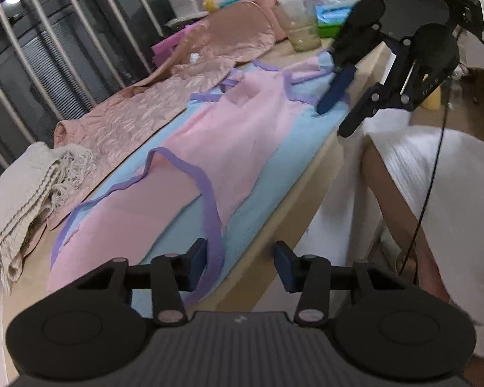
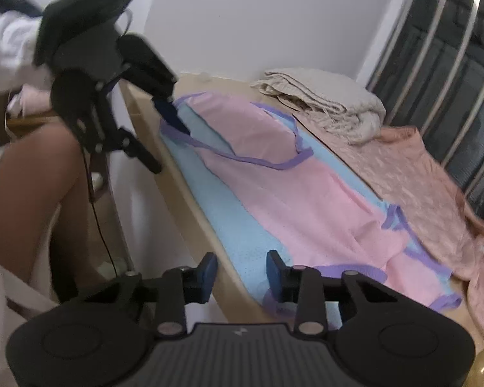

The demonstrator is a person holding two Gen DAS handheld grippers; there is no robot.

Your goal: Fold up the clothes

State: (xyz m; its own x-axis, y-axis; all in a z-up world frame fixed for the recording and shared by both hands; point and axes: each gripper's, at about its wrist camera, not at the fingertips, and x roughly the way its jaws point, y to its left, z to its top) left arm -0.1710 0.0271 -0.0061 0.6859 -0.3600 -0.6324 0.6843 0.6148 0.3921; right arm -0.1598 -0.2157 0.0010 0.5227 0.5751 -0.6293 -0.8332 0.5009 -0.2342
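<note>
A pink and light-blue garment with purple trim [image 1: 229, 148] lies spread flat along the table's front edge; it also shows in the right wrist view [image 2: 293, 200]. My left gripper [image 1: 240, 262] is open and empty over the garment's near end, at its purple hem. My right gripper [image 2: 242, 272] is open and empty over the opposite end, one pad above the blue side panel. Each gripper shows in the other's view, the right one [image 1: 334, 92] and the left one [image 2: 172, 119], each with one blue pad resting on or just above the cloth edge.
A peach satin garment [image 1: 151, 103] lies behind the pink one, beside a folded beige knit cloth [image 1: 25, 193]. A plastic cup [image 1: 298, 19], tissues and clutter stand at the table's far end. Metal window bars [image 1: 58, 51] run behind. The person's leg [image 2: 32, 174] is at the front edge.
</note>
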